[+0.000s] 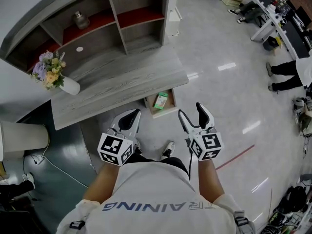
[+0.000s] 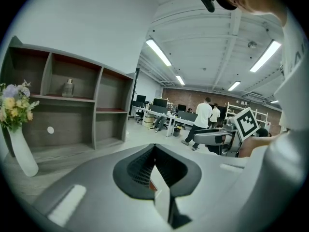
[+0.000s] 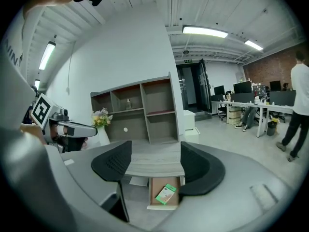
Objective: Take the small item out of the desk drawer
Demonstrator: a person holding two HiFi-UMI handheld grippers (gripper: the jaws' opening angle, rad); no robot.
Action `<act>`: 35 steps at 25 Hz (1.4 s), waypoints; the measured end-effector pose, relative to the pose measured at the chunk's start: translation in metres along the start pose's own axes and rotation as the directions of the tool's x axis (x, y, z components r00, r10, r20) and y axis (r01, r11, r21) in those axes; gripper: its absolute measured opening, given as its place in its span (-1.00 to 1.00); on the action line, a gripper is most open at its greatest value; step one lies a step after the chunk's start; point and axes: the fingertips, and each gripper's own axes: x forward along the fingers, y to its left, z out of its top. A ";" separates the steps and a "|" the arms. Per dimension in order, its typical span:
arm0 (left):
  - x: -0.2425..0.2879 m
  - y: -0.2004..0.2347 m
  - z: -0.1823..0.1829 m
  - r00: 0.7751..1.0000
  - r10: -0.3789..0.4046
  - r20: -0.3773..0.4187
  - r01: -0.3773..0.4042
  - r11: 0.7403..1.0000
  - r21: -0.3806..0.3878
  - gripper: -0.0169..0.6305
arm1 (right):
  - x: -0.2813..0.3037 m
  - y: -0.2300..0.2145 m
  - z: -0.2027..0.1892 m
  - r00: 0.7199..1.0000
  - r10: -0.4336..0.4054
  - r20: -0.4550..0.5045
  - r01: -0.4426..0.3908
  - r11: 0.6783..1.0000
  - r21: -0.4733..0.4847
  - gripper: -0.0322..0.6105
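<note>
The desk drawer (image 1: 169, 110) stands pulled out under the front edge of the grey wooden desk (image 1: 117, 82). A small green and white box (image 1: 161, 100) lies inside it. Both grippers hover over the floor in front of the desk, short of the drawer. My left gripper (image 1: 131, 115) is shut with nothing in it; in its own view the pads (image 2: 145, 166) meet. My right gripper (image 1: 190, 110) is open and empty, just right of the drawer. In the right gripper view the drawer (image 3: 153, 203) and box (image 3: 166, 194) show low between the spread pads (image 3: 113, 161).
On the desk stand a shelf unit (image 1: 122, 18) holding a small bottle (image 1: 80, 19) and a white vase of flowers (image 1: 54, 76). A white cylinder (image 1: 22, 138) and a cable (image 1: 53, 167) lie at the left. Office desks and people (image 1: 287, 77) are at the far right.
</note>
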 end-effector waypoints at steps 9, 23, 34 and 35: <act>0.005 0.008 -0.011 0.999 0.006 -0.037 -0.006 1.000 -0.007 -0.95 | 0.020 -0.001 -0.036 0.995 0.025 -0.094 -0.017 0.996 0.086 0.24; 0.031 0.027 -0.092 0.983 0.029 -0.179 -0.043 0.996 -0.075 -0.95 | 0.138 -0.011 -0.240 0.910 0.087 -0.405 0.065 0.935 0.347 0.25; 0.044 0.064 -0.125 0.969 0.078 -0.235 -0.105 0.989 -0.107 -0.95 | 0.231 -0.051 -0.350 0.837 0.002 -0.548 0.267 0.872 0.411 0.29; 0.045 0.067 -0.127 0.968 0.082 -0.236 -0.110 0.988 -0.107 -0.95 | 0.236 -0.053 -0.356 0.829 0.000 -0.559 0.274 0.871 0.407 0.29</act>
